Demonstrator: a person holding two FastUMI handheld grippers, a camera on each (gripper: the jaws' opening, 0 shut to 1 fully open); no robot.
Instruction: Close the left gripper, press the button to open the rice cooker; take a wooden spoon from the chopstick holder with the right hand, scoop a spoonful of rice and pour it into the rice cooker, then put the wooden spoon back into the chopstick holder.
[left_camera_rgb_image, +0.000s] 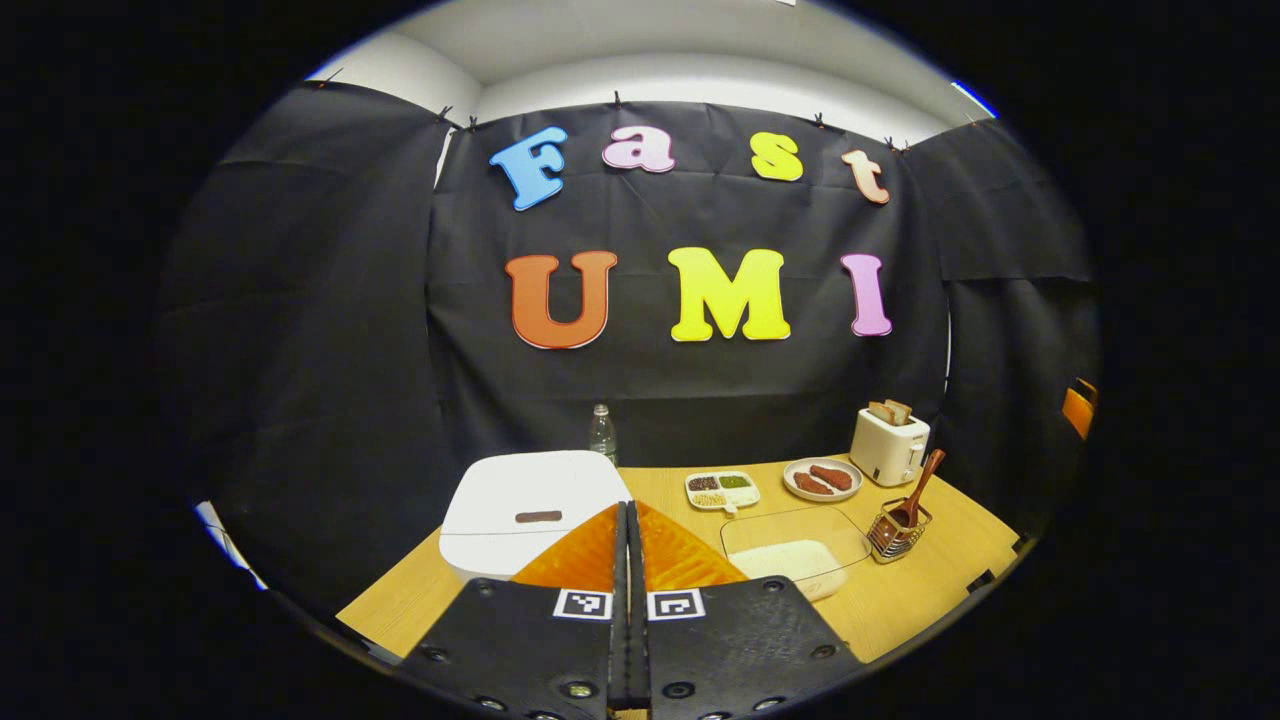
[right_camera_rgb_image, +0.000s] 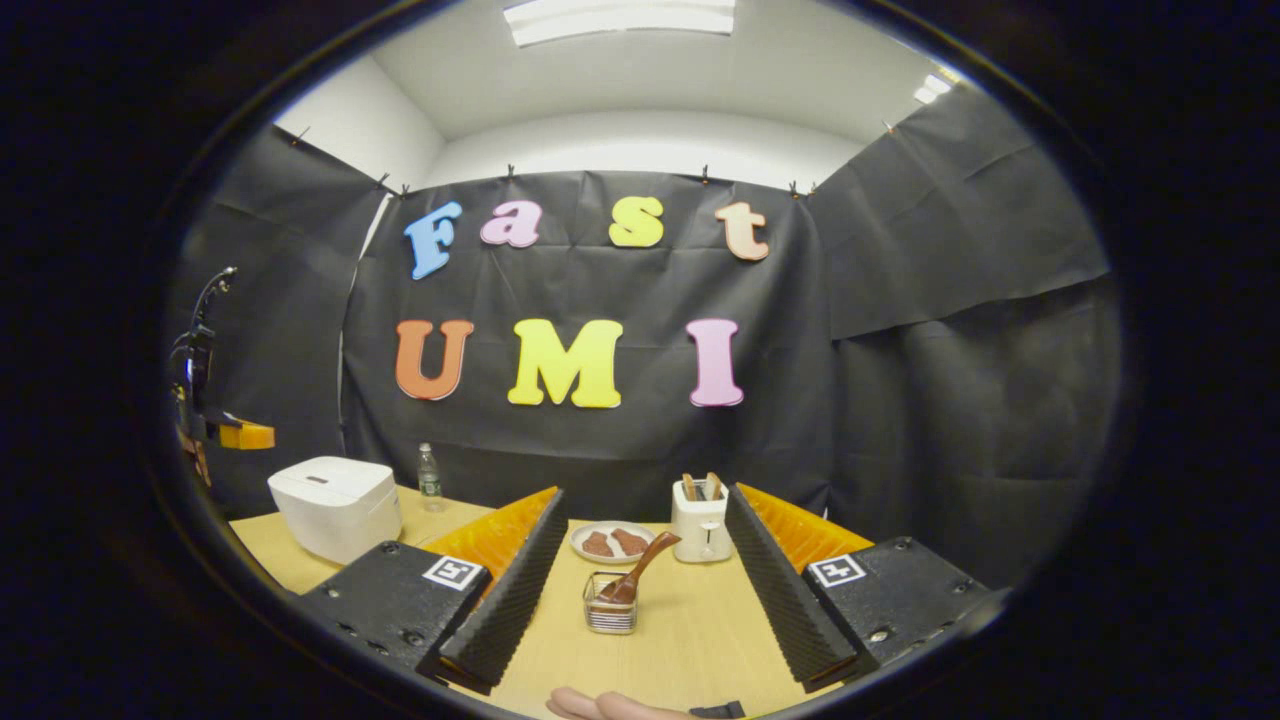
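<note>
Table (right_camera_rgb_image: 690, 640) bare between right gripper (right_camera_rgb_image: 640, 560) fingers, chopstick holder (right_camera_rgb_image: 610, 615) ahead.

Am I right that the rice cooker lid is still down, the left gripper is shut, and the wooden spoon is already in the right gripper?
Not quite. The wooden spoon stands in the chopstick holder; the right gripper view shows the right gripper open, its fingers wide apart and short of the holder. The rest holds: the rice cooker is closed and the left gripper is shut.
</note>
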